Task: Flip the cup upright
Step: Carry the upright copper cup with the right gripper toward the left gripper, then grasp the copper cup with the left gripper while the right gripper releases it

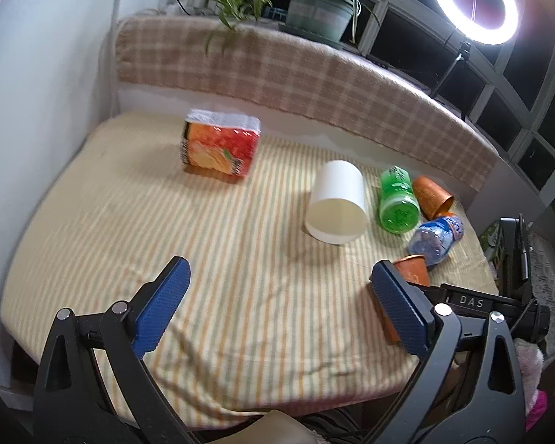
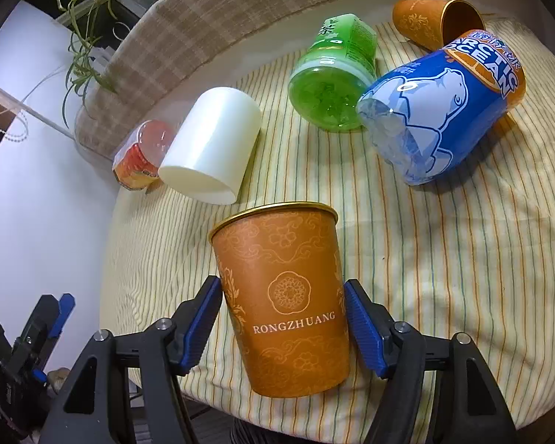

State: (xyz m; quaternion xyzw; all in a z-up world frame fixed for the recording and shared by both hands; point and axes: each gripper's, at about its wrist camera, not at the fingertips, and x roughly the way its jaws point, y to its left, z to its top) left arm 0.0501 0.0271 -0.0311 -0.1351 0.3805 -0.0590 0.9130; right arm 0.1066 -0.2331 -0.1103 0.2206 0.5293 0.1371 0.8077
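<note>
Right gripper (image 2: 283,327) has its blue pads pinching the orange cup (image 2: 283,296) marked RONGZHUANG, one pad on each side of the wall at mid-height. The cup sits at 6 o'clock in the right wrist view, gold rim uppermost, close to upright but tipped slightly; its base is at the near edge of the striped tablecloth (image 2: 407,259), and whether it touches the cloth I cannot tell. Left gripper (image 1: 277,303) is spread wide and holds nothing, hovering over the near cloth. Lying on their sides: white cup (image 2: 212,148) at 11 o'clock, green bottle (image 2: 333,85) at 12, blue bottle (image 2: 436,111) at 1, and a second orange cup (image 2: 436,24) behind it. A red packet (image 2: 140,155) is at 10. Judgement: the flip looks nearly finished, and the remaining work is the set-down. Level the rim first, lower until the base is flat on the cloth, then part the pads evenly and back straight out. The paper wall looks soft, so squeeze lightly. The base is near the table edge; placing it a little further in would be safer.
</note>
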